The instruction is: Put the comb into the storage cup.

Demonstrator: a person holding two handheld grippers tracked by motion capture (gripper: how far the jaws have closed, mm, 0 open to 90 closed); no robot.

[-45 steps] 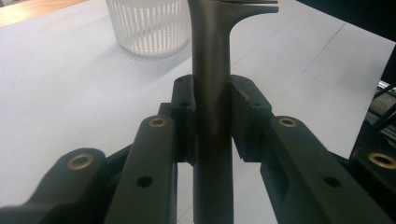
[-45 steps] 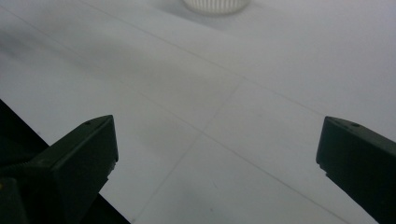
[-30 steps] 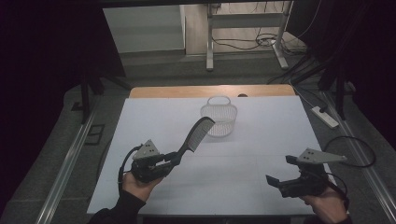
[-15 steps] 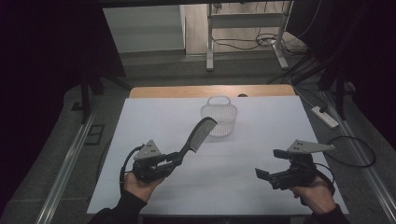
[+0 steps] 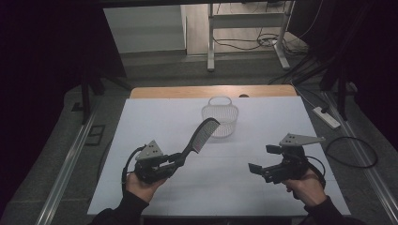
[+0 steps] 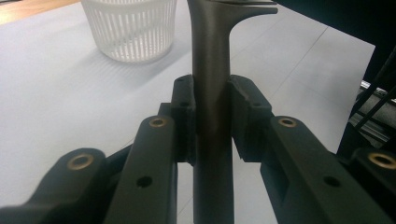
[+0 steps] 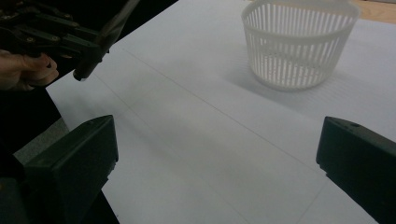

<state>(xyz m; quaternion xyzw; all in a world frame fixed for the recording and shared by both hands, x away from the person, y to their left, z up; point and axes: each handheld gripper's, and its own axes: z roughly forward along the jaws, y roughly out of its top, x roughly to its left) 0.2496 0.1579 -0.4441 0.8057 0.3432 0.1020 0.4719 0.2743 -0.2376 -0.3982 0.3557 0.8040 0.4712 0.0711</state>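
Observation:
A black comb (image 5: 202,135) rises at a slant over the white table (image 5: 155,117). My left gripper (image 5: 176,161) is shut on its handle, low at the front left. In the left gripper view the handle of the comb (image 6: 212,42) stands straight up with both pads of the gripper (image 6: 211,100) pressed on it. A white slatted basket (image 5: 220,117) stands upright beyond the comb's toothed head. My right gripper (image 5: 256,169) is at the front right, open and empty, pointing left. In the right gripper view its jaws (image 7: 215,158) stand wide apart, with the basket (image 7: 299,42) ahead and the left gripper (image 7: 60,42) at top left.
A wooden strip (image 5: 211,91) edges the table's far side. A power strip (image 5: 326,117) and a coiled cable (image 5: 352,152) lie on the floor to the right. Metal desk legs (image 5: 211,42) stand beyond the table.
My right gripper has moved left, in from the table's right edge toward its middle. The left gripper and the comb have stayed still.

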